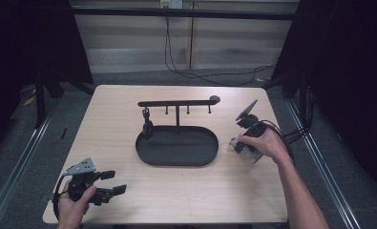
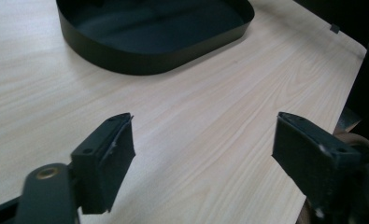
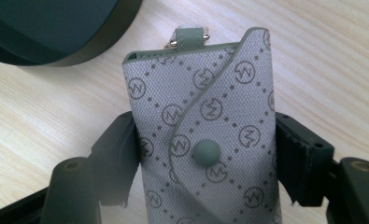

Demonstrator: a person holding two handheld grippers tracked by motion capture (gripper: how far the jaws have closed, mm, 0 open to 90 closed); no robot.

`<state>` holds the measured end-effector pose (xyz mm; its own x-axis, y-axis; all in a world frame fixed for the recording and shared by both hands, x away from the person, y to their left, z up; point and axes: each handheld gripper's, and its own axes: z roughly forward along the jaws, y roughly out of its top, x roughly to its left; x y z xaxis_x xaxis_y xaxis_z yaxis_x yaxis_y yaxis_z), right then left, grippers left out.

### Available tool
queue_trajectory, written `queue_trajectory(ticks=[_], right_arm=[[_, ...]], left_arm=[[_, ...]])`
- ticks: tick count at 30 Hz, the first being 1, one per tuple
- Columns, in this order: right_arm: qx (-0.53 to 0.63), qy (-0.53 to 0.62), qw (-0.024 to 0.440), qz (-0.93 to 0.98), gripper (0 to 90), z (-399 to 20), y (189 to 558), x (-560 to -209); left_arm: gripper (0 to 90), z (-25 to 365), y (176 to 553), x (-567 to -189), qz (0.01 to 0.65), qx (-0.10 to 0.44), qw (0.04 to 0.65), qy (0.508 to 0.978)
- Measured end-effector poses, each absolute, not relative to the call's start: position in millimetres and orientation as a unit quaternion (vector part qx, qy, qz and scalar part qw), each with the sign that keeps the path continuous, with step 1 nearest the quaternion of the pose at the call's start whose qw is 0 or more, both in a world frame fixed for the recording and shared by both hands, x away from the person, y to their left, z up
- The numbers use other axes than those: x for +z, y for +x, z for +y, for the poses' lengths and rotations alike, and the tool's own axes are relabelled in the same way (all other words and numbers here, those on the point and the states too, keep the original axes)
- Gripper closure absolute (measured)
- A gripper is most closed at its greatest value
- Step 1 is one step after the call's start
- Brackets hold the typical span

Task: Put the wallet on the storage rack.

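A grey key pouch (image 3: pixel 201 93) with a monogram pattern, a green snap button and a small strap loop at its top stands between the two black jaws of my right gripper (image 3: pixel 205 140), which is shut on its sides. In the high view that pouch (image 1: pixel 236 143) is just above the table, right of the black oval tray (image 1: pixel 176 162), with my right gripper (image 1: pixel 241 142) pointing left toward the tray. My left gripper (image 1: pixel 117 182) rests at the table's near left corner, open, with bare wood between its jaws (image 2: pixel 203 135).
A black T-shaped hook stand (image 1: pixel 177 103) rises from the tray's far edge; a small dark object (image 1: pixel 147 126) hangs from its left hook. The tray wall (image 2: pixel 149 60) lies ahead of the left gripper. The table's right edge (image 1: pixel 277 157) runs near the right hand.
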<state>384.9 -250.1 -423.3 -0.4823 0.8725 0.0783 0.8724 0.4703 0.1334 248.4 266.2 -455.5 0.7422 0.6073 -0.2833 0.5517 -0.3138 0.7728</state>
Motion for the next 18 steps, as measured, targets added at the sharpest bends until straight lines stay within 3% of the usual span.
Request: queue_trajectory(ticks=[18], right_arm=[[0.115,0.522,0.006,0.845,30.4,-250.0,388.5,-394.7]], left_arm=[[16.2,263.9,251.8,-458.8,0.358,0.017,0.454,0.816]])
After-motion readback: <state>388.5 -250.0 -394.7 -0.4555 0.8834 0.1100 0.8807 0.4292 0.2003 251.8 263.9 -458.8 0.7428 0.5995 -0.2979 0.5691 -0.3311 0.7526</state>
